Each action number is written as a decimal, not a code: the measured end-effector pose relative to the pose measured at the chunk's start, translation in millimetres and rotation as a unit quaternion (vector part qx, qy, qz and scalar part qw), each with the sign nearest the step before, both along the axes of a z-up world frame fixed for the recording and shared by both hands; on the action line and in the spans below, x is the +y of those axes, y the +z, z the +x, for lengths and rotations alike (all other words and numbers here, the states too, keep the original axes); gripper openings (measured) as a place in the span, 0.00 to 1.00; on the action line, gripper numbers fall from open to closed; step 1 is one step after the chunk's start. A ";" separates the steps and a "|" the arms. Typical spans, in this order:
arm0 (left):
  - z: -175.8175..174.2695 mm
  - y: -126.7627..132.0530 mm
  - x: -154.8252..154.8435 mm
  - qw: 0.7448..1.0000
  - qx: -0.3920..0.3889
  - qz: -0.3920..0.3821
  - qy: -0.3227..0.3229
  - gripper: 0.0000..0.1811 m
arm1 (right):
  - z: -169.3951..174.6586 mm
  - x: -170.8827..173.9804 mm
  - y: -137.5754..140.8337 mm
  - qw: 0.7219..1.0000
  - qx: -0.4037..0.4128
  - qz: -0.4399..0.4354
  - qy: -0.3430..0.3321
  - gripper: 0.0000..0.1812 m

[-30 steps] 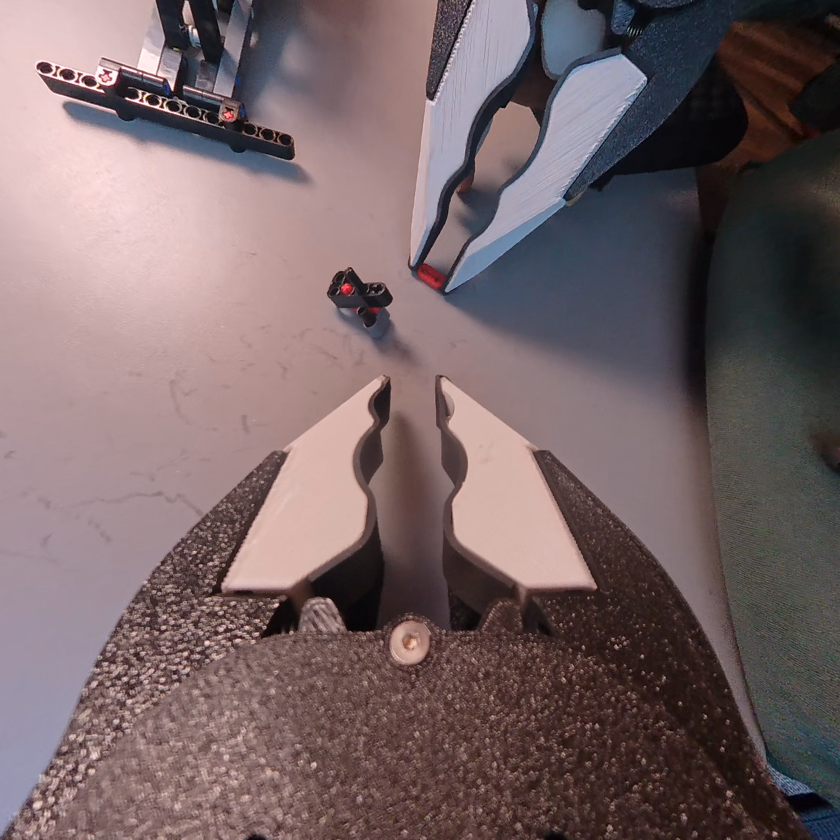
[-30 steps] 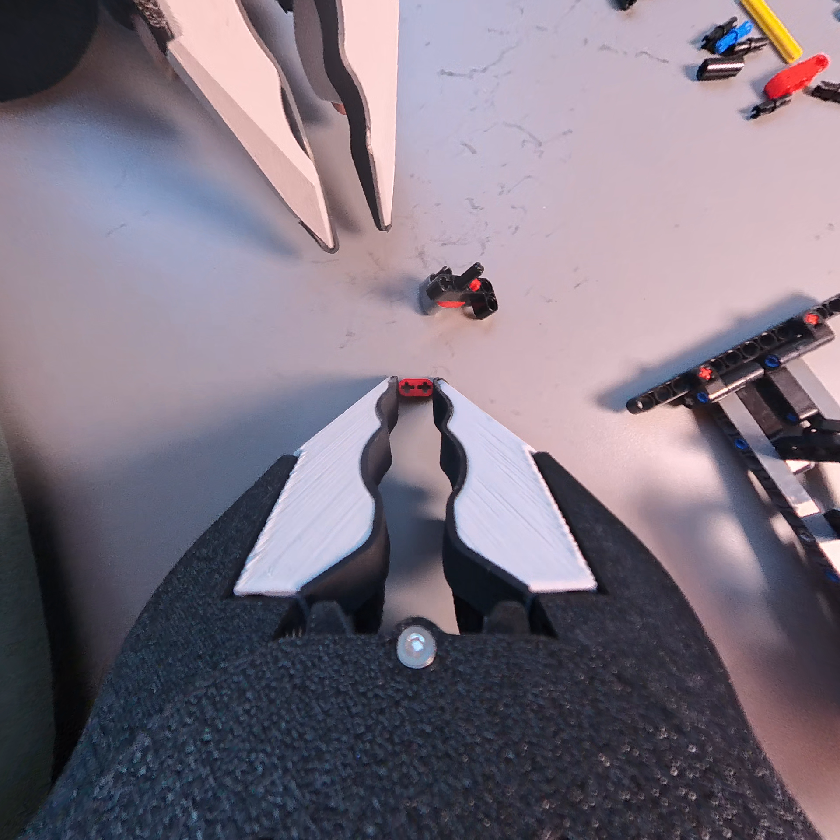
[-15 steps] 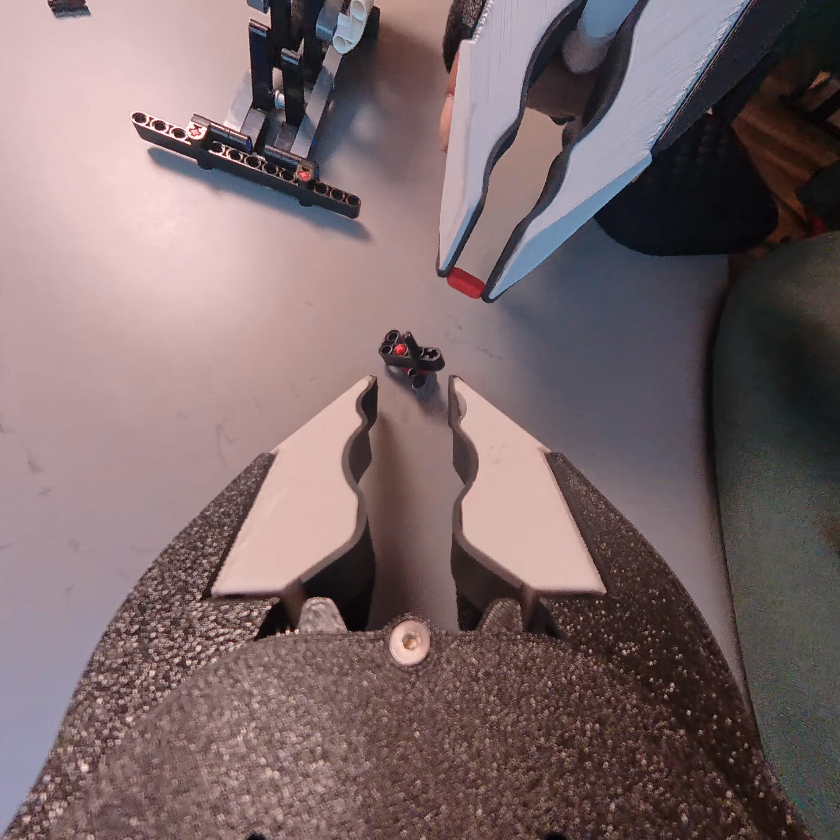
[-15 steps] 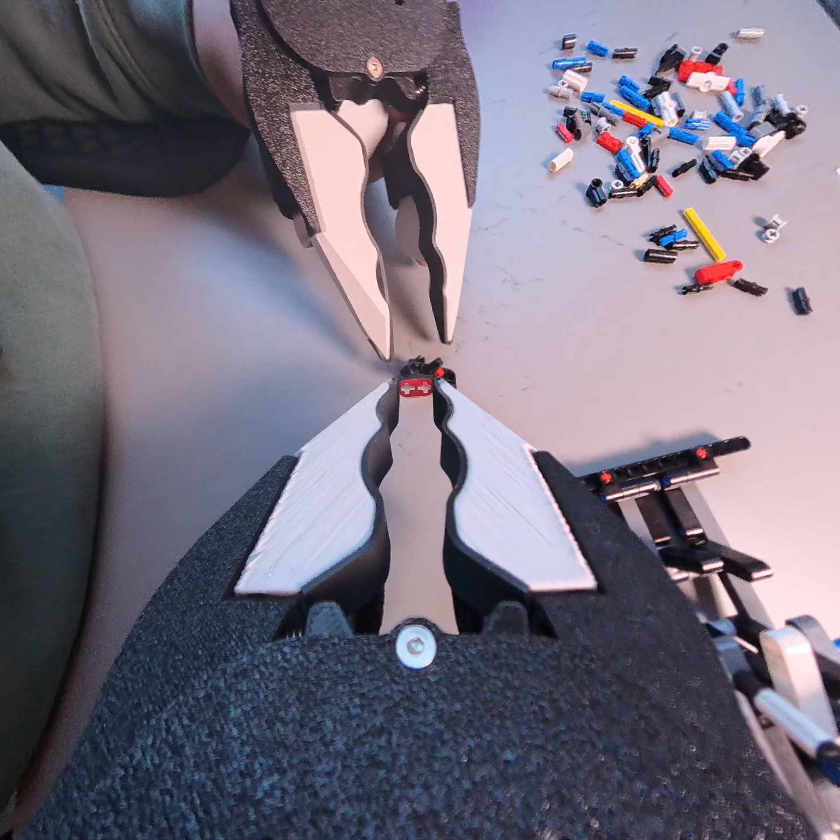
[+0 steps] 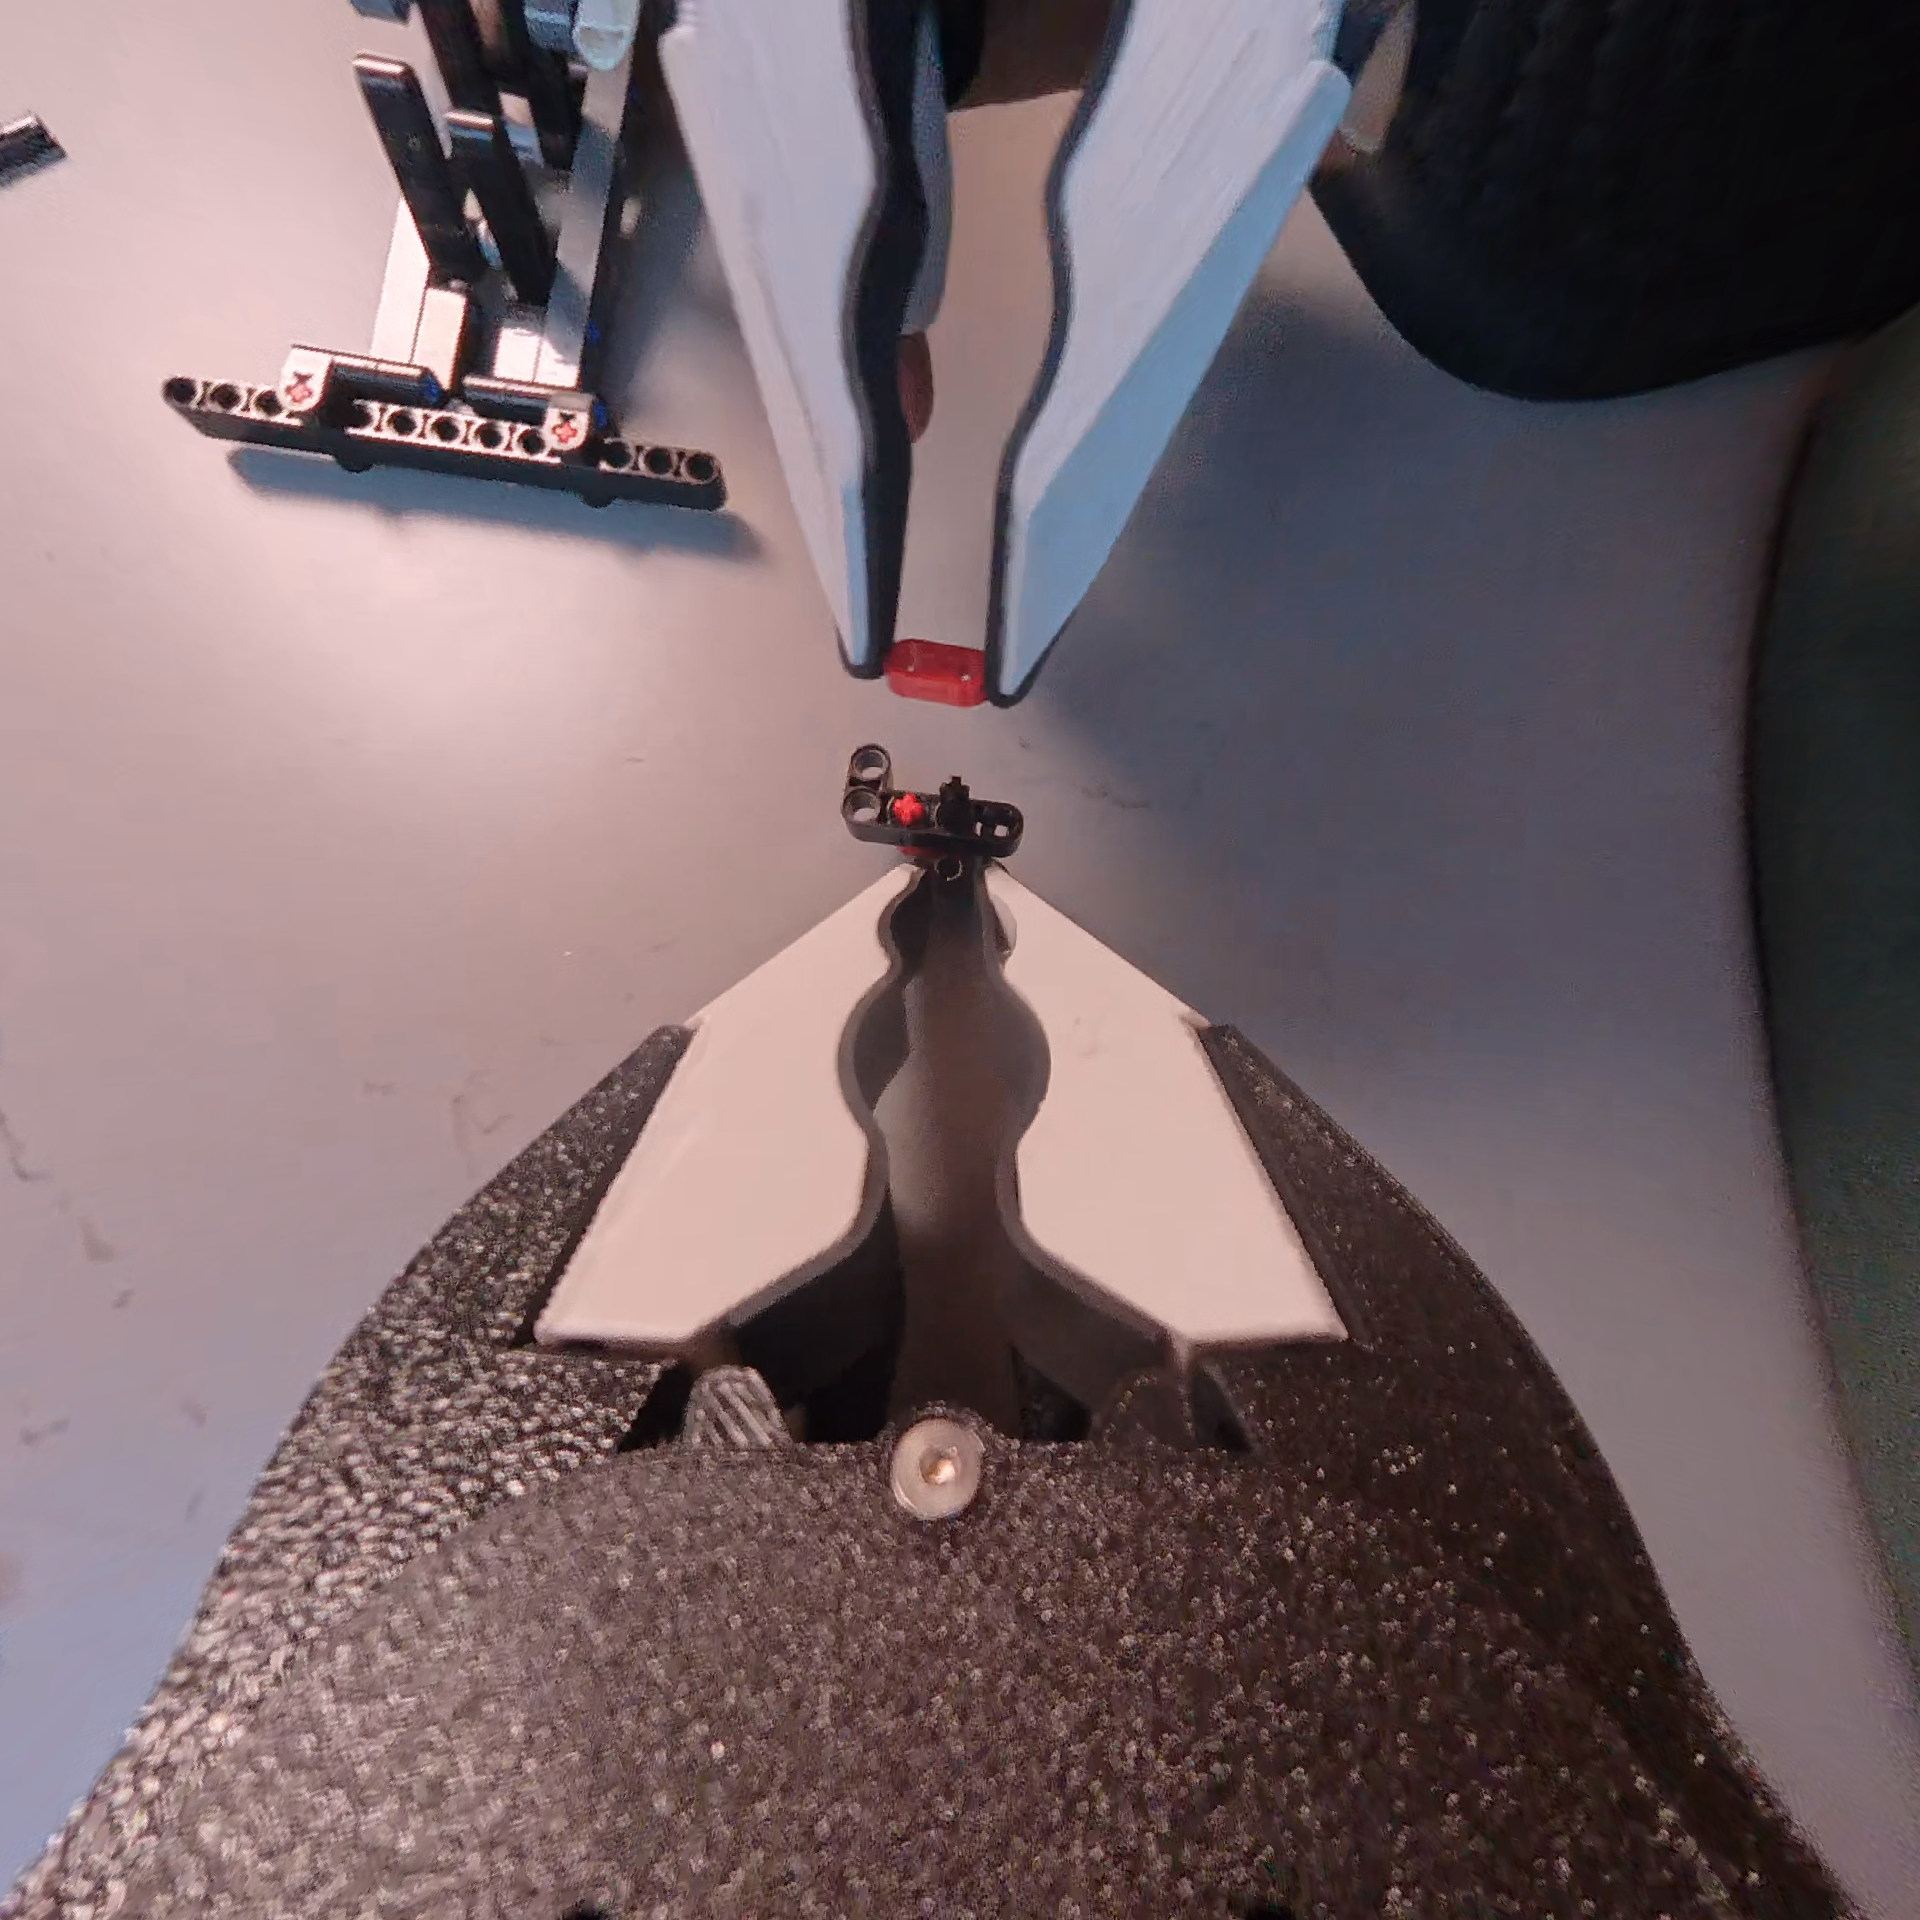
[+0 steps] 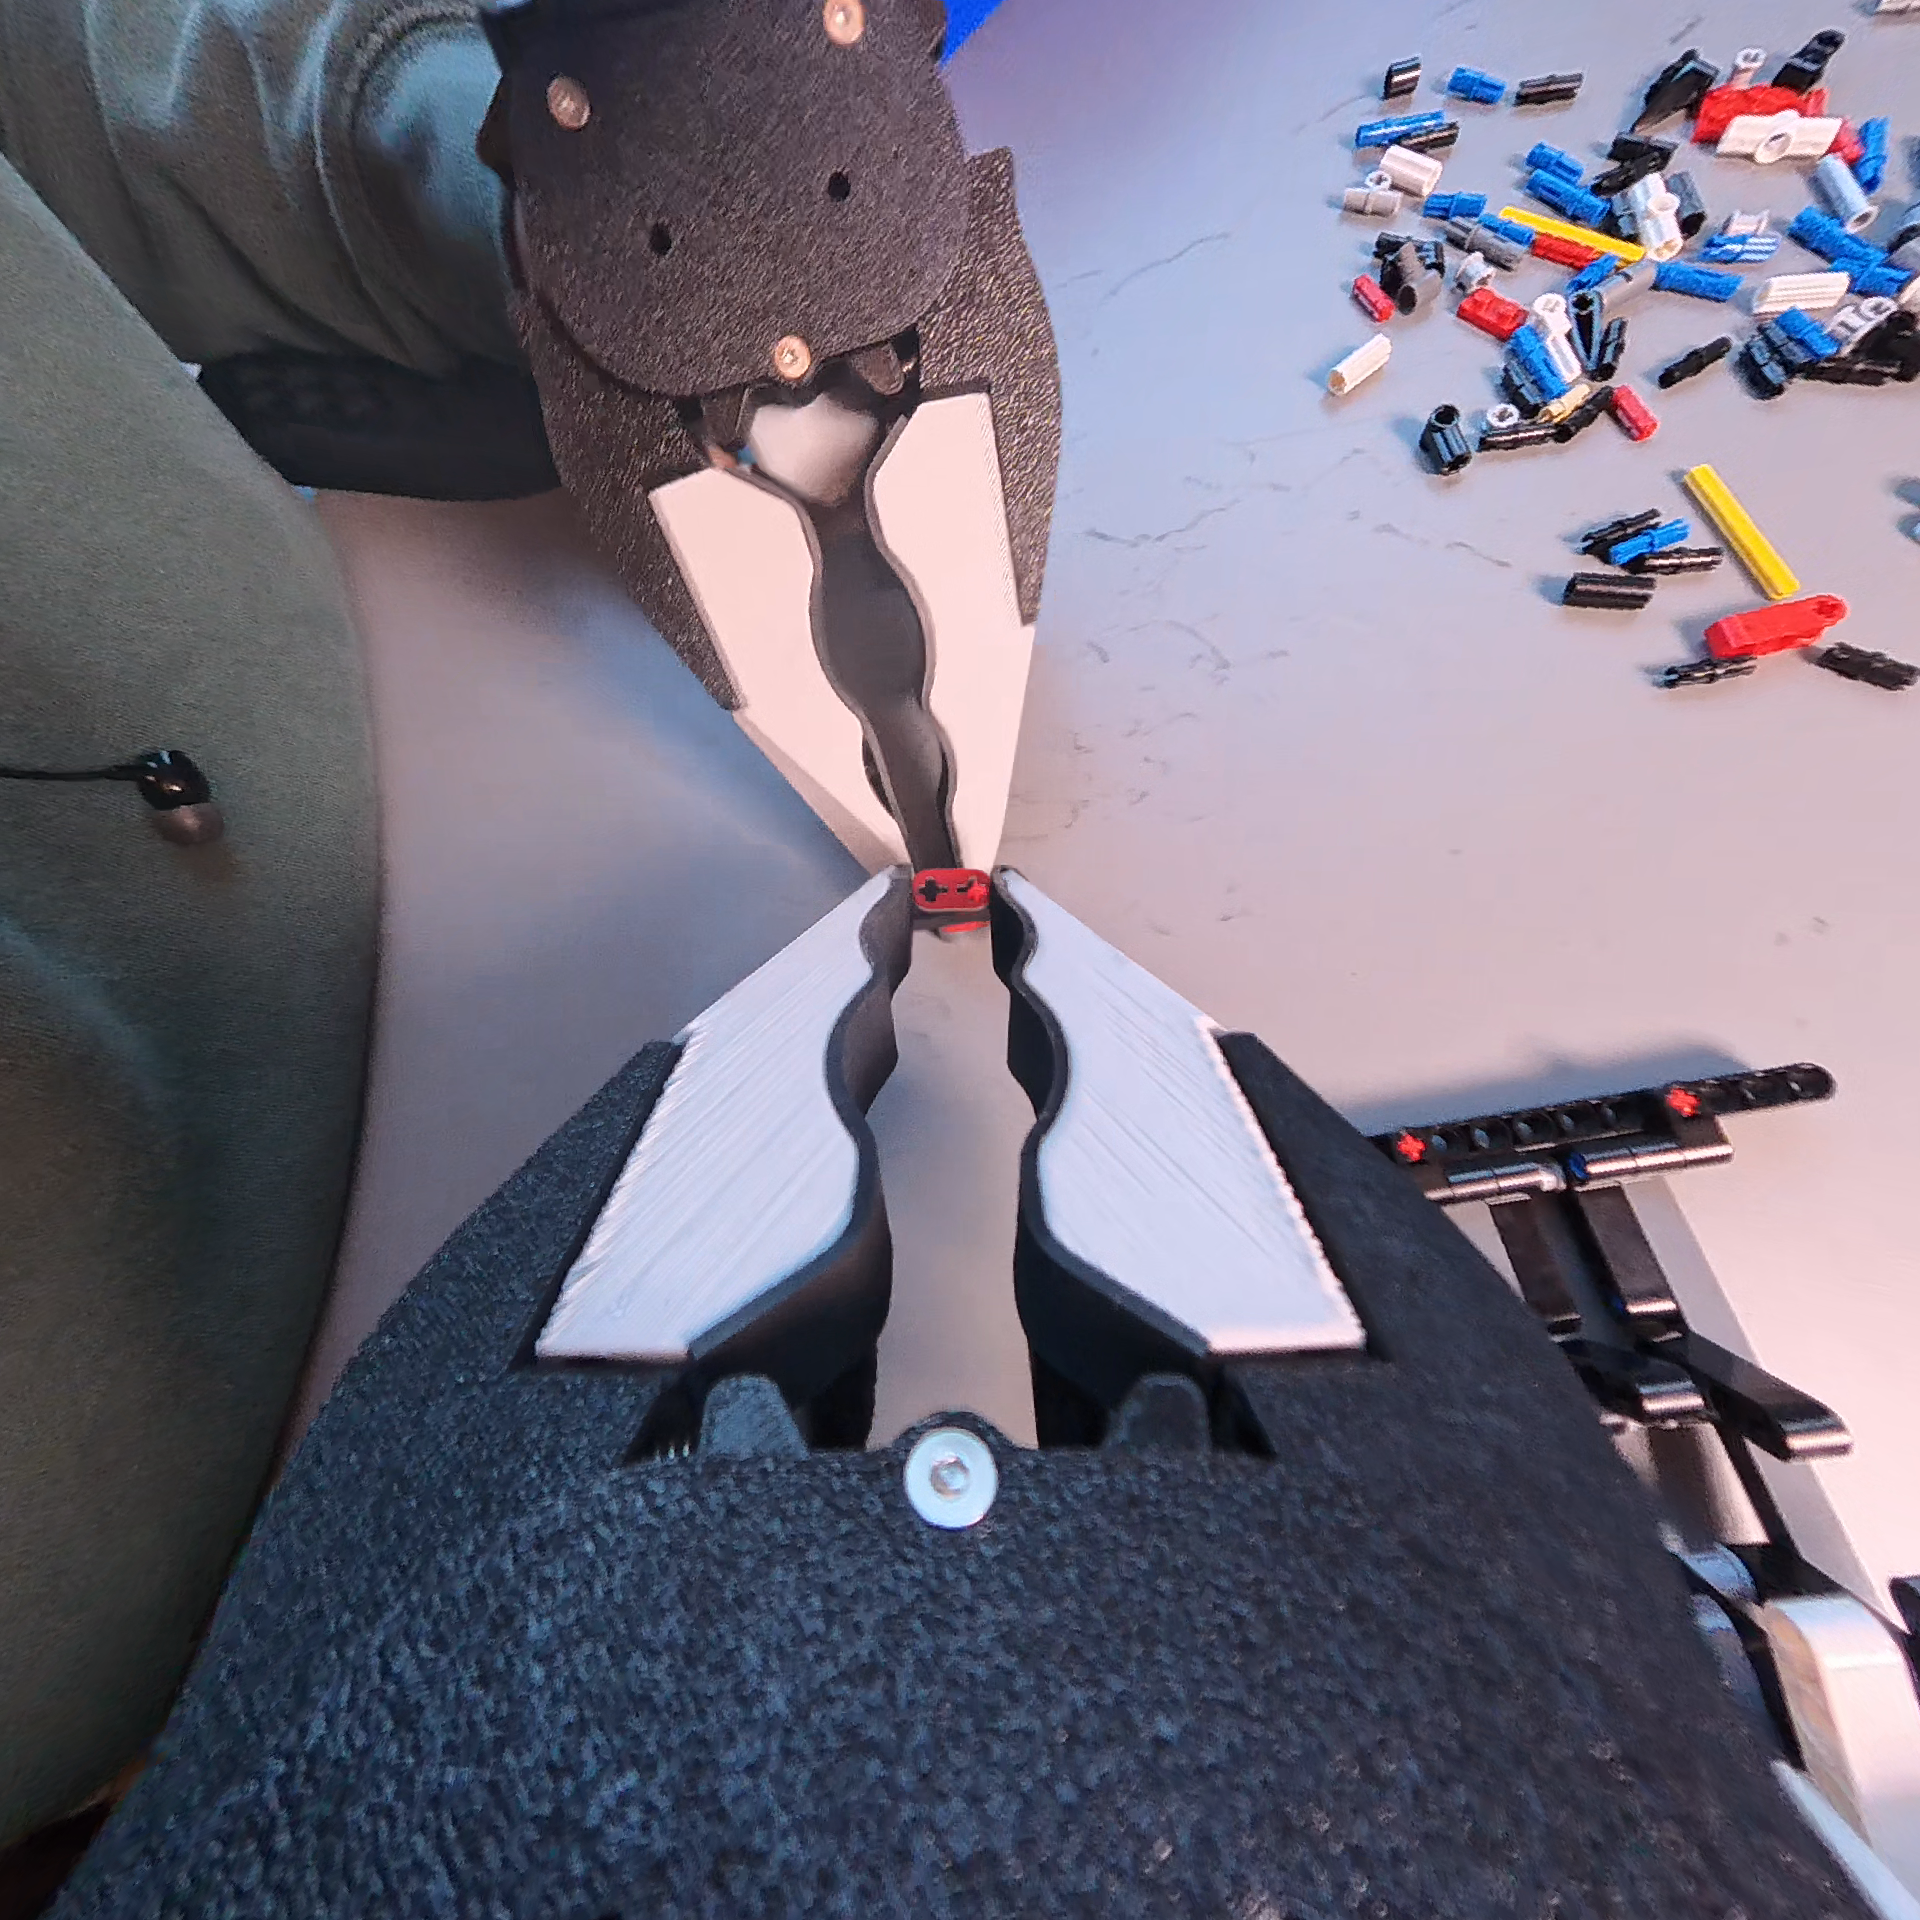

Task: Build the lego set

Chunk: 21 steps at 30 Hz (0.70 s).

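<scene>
Grey bench (image 5: 312,779) lies under both tools. Left gripper (image 5: 951,883) is pinched on the small black subassembly (image 5: 932,812), held clear of its tips with the long axis crosswise. Just beyond it, tip to tip, the right gripper (image 6: 951,899) clamps a red connector (image 6: 951,890), long axis also crosswise. Farther from the subassembly lie the black frame (image 5: 447,426) and loose parts (image 6: 1662,260).

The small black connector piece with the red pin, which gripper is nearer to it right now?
Left. The left gripper is shut on the small black connector piece at its fingertips. The right gripper, shut on a red piece, faces it with a gap between.
</scene>
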<state>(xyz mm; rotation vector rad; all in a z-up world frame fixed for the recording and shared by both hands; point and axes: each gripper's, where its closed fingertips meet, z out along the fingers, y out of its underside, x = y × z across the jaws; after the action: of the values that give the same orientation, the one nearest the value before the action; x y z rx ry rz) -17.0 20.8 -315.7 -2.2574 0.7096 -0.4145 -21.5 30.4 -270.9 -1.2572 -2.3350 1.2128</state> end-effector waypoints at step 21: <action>5.1 -1.2 -4.2 0.999 0.017 0.012 -0.030 0.04 | 0.6 -12.0 -13.5 0.996 0.002 0.071 0.060 0.08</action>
<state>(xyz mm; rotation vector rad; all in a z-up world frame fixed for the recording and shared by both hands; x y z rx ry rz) -11.8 16.7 -316.9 -2.2302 0.7984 -0.3948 -20.9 18.4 -284.3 -1.0816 -2.4764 1.0598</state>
